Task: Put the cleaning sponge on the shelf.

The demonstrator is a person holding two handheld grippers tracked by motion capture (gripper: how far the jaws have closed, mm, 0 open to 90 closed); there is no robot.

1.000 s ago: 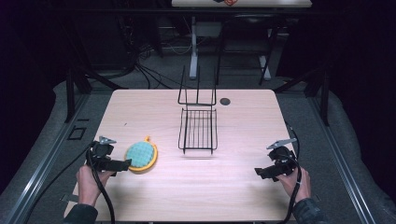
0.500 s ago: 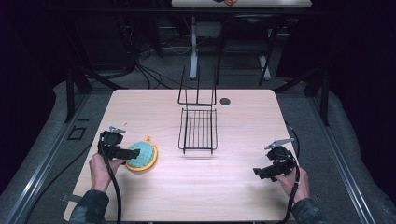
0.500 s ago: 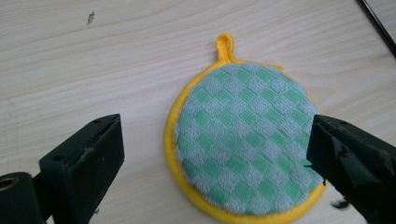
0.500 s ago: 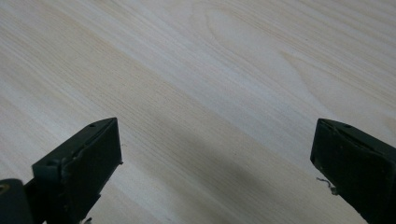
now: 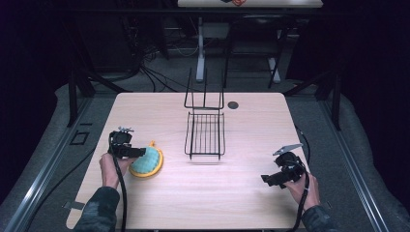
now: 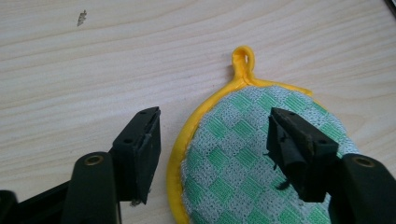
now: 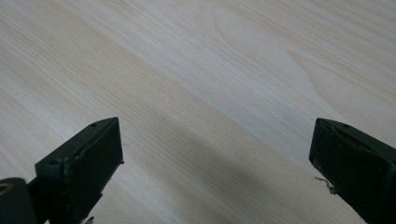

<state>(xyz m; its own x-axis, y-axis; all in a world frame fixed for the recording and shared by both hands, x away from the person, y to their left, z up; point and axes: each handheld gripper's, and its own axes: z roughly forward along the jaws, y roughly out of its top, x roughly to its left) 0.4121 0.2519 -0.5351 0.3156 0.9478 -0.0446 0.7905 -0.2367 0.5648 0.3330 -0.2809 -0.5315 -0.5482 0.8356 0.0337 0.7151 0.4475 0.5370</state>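
- Left gripper [image 5: 138,152], held near the table's [image 5: 145,111] left edge, hangs released over a round pot holder [image 5: 146,163]; in the left gripper view one jaw sits outside the yellow rim and the other above the green-and-grey checked cloth [image 6: 243,163], neither clearly touching it
- The pot holder lies flat on the left half of the table, toward the front edge, its yellow hanging loop [image 6: 243,58] pointing away from the gripper
- A black wire rack [image 5: 205,135] stands at the middle of the table, its upright back toward the far edge; a small dark disc [image 5: 233,105] lies just right of it near that edge
- Right gripper [image 5: 268,180], near the front right corner, is released, jaws spread wide over bare wood and holding nothing
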